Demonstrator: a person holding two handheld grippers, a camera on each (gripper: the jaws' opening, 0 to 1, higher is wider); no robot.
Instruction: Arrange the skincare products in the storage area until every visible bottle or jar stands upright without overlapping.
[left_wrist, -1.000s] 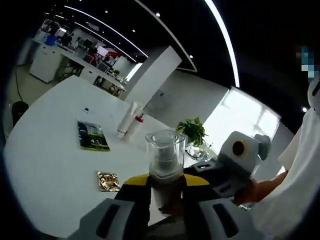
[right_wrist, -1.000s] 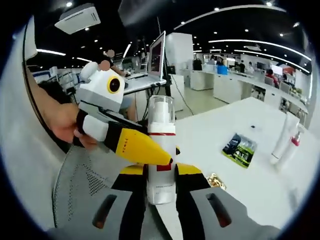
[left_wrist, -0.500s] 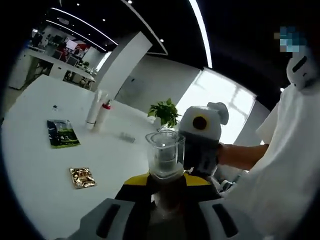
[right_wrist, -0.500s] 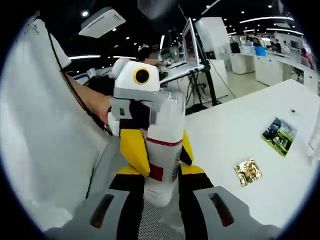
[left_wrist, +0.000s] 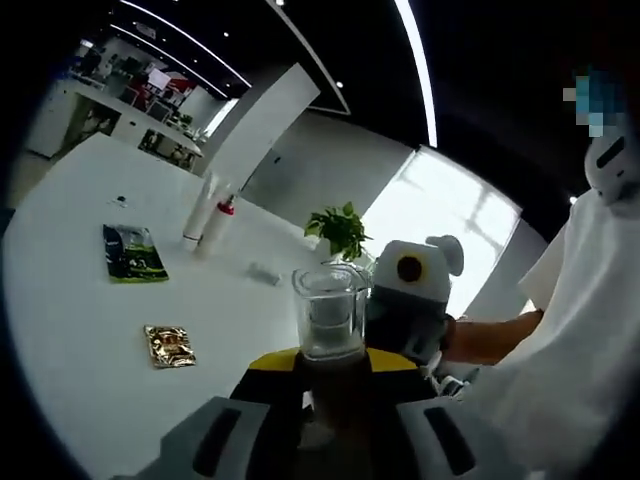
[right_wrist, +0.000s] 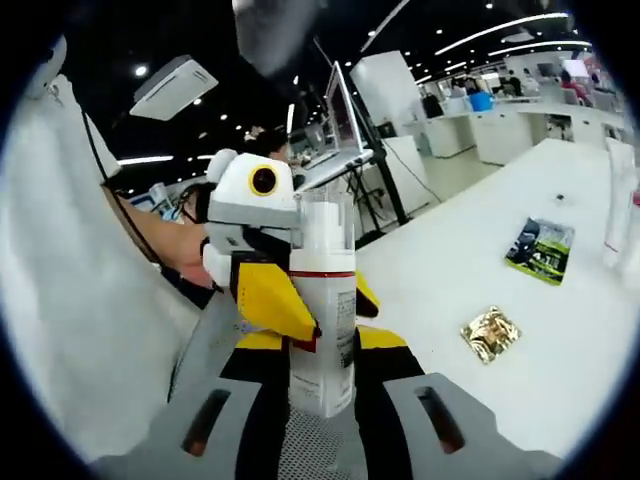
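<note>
A large open-plan office with a dark ceiling crossed by long white light strips (left_wrist: 425, 70) and small round spotlights. A broad white bench (left_wrist: 90, 330) fills the foreground. Behind it stand a tall white square column (left_wrist: 262, 125) and a pale grey wall. A bright window (left_wrist: 455, 235) glows beside a green potted plant (left_wrist: 338, 228). In the right gripper view, rows of white desks (right_wrist: 505, 135) recede into the distance, a laptop on a stand (right_wrist: 345, 120) is nearby, and a ceiling air unit (right_wrist: 175, 85) hangs overhead.
</note>
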